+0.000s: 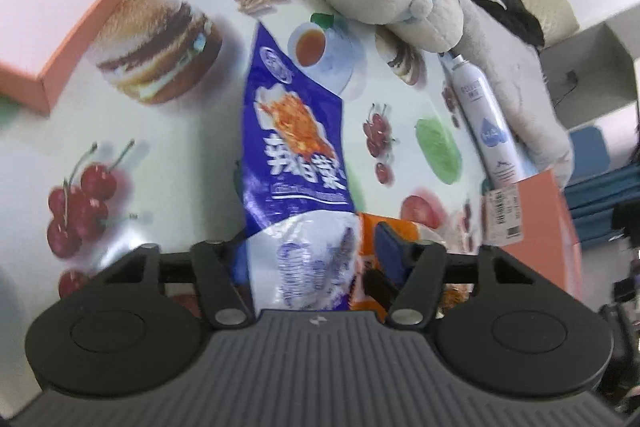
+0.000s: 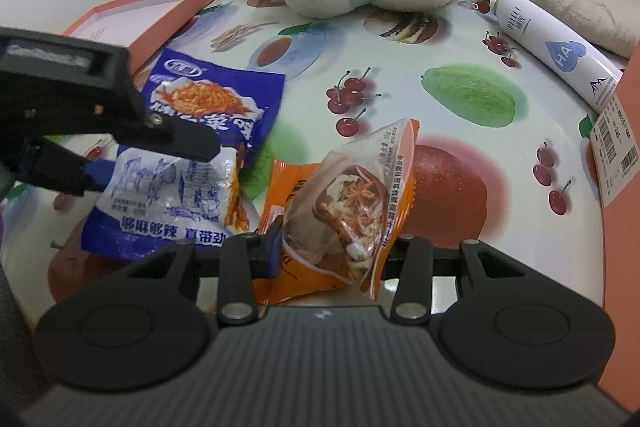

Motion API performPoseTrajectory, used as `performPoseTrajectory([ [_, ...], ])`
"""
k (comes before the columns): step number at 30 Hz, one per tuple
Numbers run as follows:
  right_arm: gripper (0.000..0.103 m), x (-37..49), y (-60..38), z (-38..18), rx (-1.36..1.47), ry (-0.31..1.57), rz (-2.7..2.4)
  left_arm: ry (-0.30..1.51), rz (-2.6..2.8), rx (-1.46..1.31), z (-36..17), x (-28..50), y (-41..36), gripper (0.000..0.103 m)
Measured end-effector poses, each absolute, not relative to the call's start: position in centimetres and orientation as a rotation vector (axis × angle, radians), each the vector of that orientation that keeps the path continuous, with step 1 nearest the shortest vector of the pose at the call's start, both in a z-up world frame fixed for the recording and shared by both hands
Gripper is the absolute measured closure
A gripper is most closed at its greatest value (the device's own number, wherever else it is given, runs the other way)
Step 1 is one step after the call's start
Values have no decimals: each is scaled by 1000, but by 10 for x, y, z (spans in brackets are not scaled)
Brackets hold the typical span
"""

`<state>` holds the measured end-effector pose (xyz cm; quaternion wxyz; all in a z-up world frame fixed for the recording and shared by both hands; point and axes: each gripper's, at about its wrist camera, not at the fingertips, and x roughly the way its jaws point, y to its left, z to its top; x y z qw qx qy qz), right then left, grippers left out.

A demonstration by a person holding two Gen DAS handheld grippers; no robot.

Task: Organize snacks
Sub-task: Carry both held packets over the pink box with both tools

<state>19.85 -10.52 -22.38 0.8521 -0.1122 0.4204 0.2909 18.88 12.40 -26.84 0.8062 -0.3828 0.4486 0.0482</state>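
Looking along the right tool (image 2: 336,247), I see its fingers partly closed and clamped on a clear-windowed packet (image 2: 352,195) with orange ends. The blue pad on the left presses the packet's side, while the right finger is hidden behind its edge. This packet stands tilted up off the surface (image 2: 460,155), and shredded orange and pale bits show through the film. A flat orange packet (image 2: 280,187) lies just beneath and to its left.

My left tool (image 1: 308,247) stands about half open and straddles the near white end of a blue packet (image 1: 292,131). Its left finger is against the packet's edge. Its right pad stays clear of the packet, with orange wrapper showing in the gap, so nothing is gripped there. The blue packet lies flat near the middle of the surface, its picture of shredded snacks facing up and its far end pointing towards a shallow orange box (image 1: 80,27) at the far left.
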Motion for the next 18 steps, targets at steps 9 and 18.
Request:
performPoseTrajectory([
  [9,59,192,-114,-212,-168,886,548,958,65,-654,-251,195,110,74],
  [18,60,167,-147,-189,-109,863,446,953,4,-479,-222,179,77,76],
])
